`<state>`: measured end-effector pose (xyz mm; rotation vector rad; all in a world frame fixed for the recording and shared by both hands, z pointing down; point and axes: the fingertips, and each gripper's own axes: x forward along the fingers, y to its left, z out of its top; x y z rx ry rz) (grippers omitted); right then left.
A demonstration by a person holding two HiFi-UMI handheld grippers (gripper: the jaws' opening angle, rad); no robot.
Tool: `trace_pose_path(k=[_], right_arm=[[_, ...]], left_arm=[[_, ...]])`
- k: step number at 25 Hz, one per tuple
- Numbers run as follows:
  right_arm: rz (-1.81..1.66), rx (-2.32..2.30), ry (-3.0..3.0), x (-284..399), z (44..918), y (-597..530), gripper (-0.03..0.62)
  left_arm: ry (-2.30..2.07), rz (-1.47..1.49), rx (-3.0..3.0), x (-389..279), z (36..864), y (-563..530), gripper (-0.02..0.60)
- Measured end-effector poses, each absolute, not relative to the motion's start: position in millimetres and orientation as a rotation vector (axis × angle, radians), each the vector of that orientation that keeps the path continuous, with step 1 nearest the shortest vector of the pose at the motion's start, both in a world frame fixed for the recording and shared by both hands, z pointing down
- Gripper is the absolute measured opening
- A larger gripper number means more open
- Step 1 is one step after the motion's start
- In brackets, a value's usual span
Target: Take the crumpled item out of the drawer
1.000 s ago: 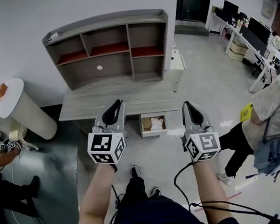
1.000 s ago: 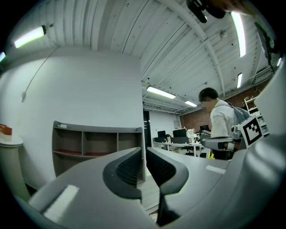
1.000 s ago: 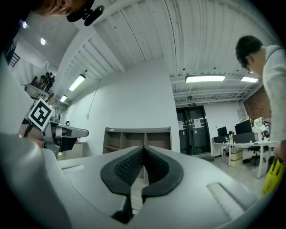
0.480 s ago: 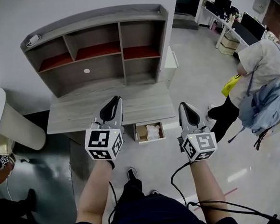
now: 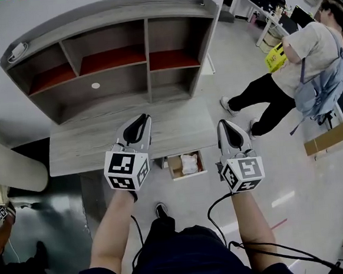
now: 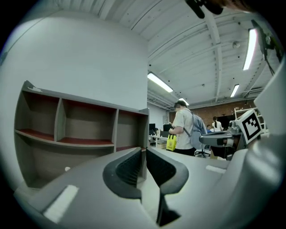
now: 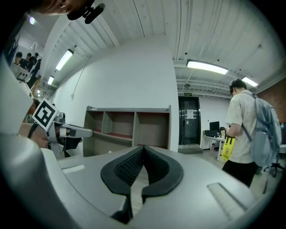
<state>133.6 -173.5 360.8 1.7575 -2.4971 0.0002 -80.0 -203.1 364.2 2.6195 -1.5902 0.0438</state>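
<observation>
Two tools out front, both closed tight and empty: left tool (image 5: 141,118) over the worktop's (image 5: 84,149) front edge, right tool (image 5: 224,125) just past its right corner. Crumpled white item (image 5: 189,163) sits in the open drawer (image 5: 174,168), low between them, untouched. Person (image 5: 298,58) with a backpack stands far right.

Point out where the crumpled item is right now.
Head view, centre: the crumpled item lies in the right half of the open drawer, below the front edge of the desk, between the left gripper and right gripper.
</observation>
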Motion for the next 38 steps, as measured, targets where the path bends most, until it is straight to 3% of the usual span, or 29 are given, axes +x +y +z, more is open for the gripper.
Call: trace_pose_path(k=[10,38], right_arm=[[0.06,1.69,-2.379,146,423,-205,0.006],[0.221,0.637,-2.167,119,721,-165,0.037]], left_arm=[[-1.482,0.212,2.604,-74,436,-217,0.035],[-1.438,0.633,2.246,-57,621,-154,0.037]])
